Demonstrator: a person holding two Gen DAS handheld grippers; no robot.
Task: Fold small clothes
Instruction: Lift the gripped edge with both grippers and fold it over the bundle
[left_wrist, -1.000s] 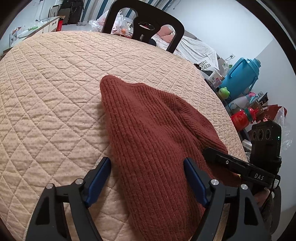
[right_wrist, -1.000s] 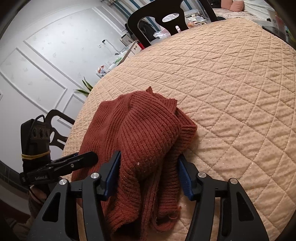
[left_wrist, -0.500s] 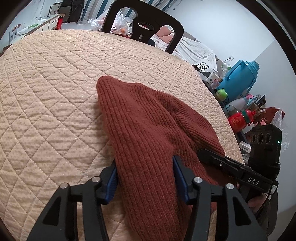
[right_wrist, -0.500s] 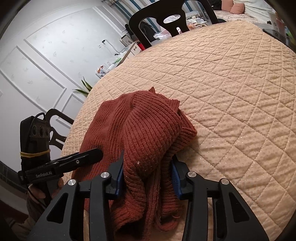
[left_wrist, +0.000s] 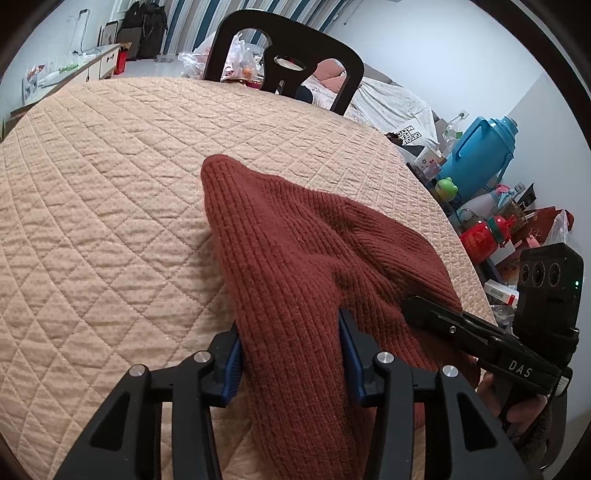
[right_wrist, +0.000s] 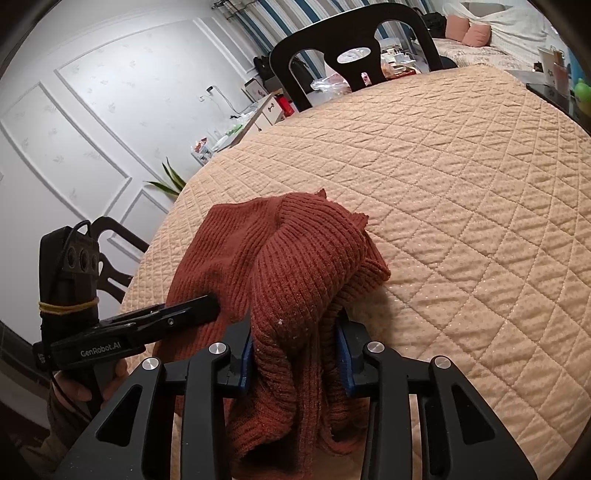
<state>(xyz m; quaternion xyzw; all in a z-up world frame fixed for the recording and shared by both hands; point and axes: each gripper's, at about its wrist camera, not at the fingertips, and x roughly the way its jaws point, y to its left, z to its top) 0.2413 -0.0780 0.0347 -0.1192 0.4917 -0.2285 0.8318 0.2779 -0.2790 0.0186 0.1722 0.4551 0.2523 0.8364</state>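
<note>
Both sets of jaws have just been closing since a second ago, from standing wide around the rust-red ribbed knit garment (left_wrist: 314, 258) to narrow with knit bunched between them. The left hand-held gripper (left_wrist: 291, 354) pinches a ridge of fabric at the garment's near edge; the right hand-held gripper (right_wrist: 295, 350) pinches the crumpled, rolled end. The garment lies on the quilted peach cover (left_wrist: 110, 221) of the counter, on the side nearest the person, well short of the black chair (left_wrist: 284, 51) at the far edge.

Handling, as judged: light, soft, limp, stretchy; not fragile. Ribbed knit grips well but sags and stretches under pull. Take hold at edges or corners, not at bunched folds.

Legible writing: "DAS" on the right hand-held gripper, seen from the left wrist; "GenRobot.AI" on the left one, seen from the right wrist.
</note>
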